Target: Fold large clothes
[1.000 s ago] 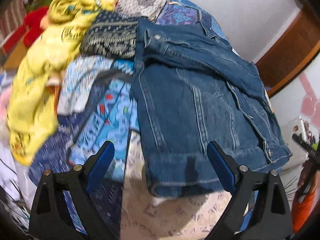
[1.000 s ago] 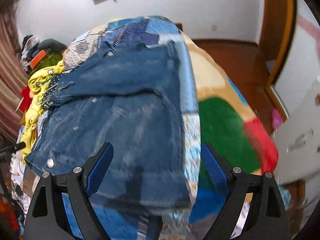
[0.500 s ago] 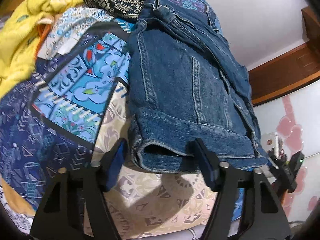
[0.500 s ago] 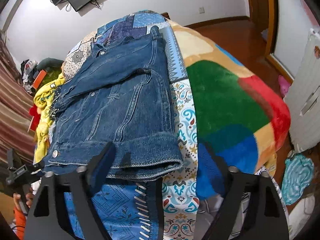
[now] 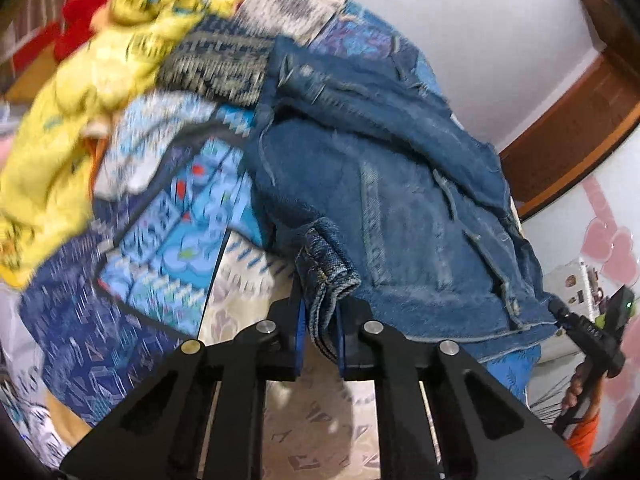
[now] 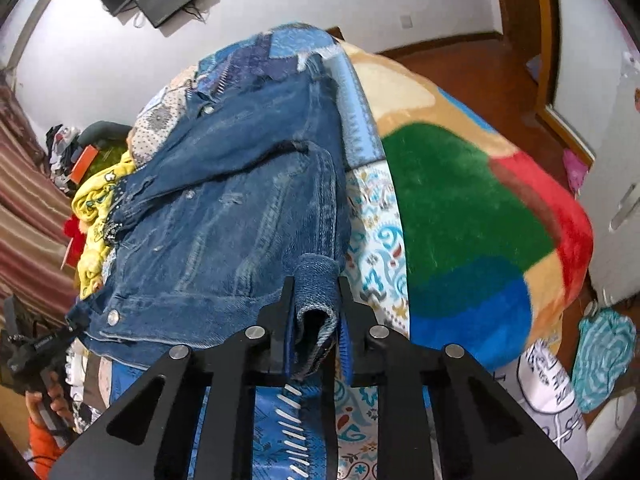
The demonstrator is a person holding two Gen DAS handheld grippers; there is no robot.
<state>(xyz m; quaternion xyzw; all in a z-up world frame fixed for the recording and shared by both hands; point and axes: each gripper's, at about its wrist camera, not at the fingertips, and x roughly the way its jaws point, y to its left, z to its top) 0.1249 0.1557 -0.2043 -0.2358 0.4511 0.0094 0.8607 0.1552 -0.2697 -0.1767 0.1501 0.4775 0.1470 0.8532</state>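
Since half a second ago both the left gripper (image 5: 320, 328) and right gripper (image 6: 316, 328) jaws have clamped the blue denim jacket's (image 5: 392, 208) bunched hem corners on the patterned bed (image 5: 168, 248), so heavy cloth could slip when lifted.

The left gripper (image 5: 321, 334) is matte black plastic, its two arms spreading into a wide frame with triangular cut-outs, four round silver screw heads across the top and blue pads lining the jaws. The right gripper (image 6: 316, 334) is built alike: black frame, triangular openings, four silver screws, blue pads. At the lower right of the left view, a bare-skinned hand (image 5: 580, 390) shows above an orange sleeve (image 5: 582, 438).
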